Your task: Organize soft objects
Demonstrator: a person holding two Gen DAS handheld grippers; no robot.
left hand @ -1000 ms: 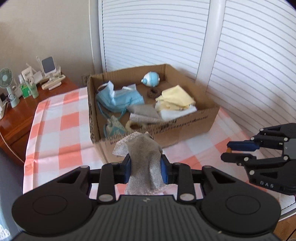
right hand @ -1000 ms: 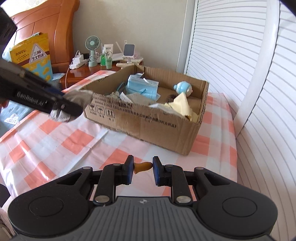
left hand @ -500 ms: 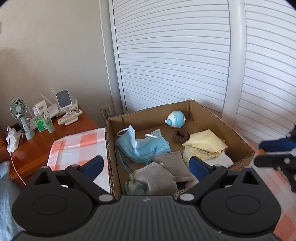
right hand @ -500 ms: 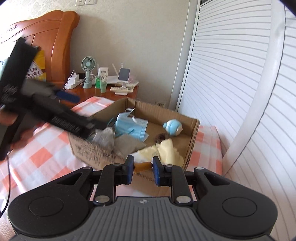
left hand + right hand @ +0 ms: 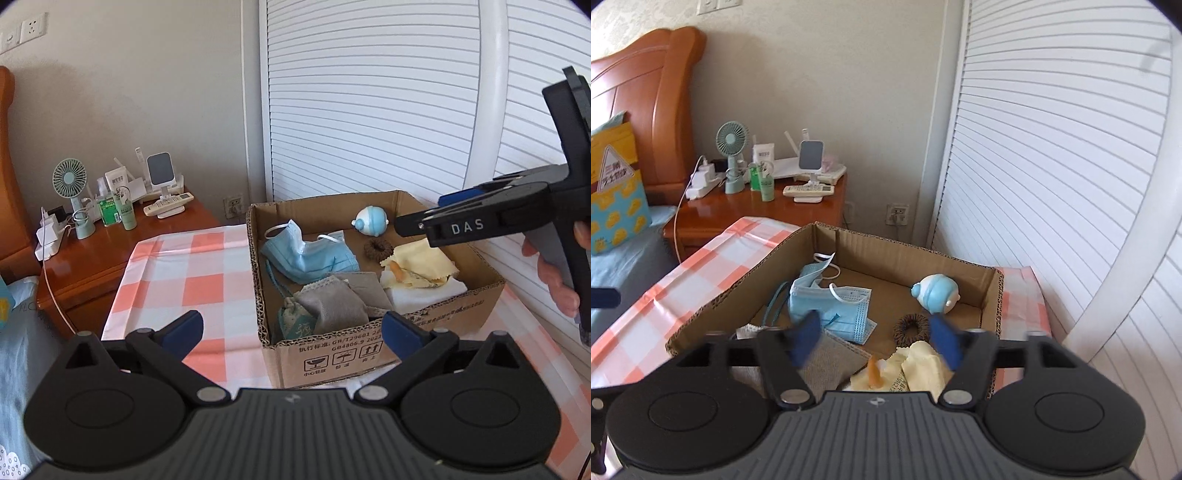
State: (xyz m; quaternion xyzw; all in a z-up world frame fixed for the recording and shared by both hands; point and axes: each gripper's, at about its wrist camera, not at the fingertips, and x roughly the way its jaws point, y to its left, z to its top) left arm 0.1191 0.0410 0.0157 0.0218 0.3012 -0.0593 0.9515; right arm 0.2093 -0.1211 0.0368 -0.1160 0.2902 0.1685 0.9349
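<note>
An open cardboard box stands on the checked tablecloth. In it lie blue face masks, a grey cloth pouch, a yellow cloth, a brown scrunchie and a blue-white round toy. A small orange piece rests on the yellow cloth. My left gripper is open and holds nothing, just in front of the box's near wall. My right gripper hovers over the box, its jaws opening with nothing between them.
A wooden nightstand at the back left carries a small fan, bottles, a charger and a remote. White louvred doors stand right behind the box. A bed and headboard are at the left. A person's hand grips the right tool.
My left gripper opened and dropped the grey pouch into the box, then drew back. My right gripper carried the orange piece over the box and let it go onto the yellow cloth.
</note>
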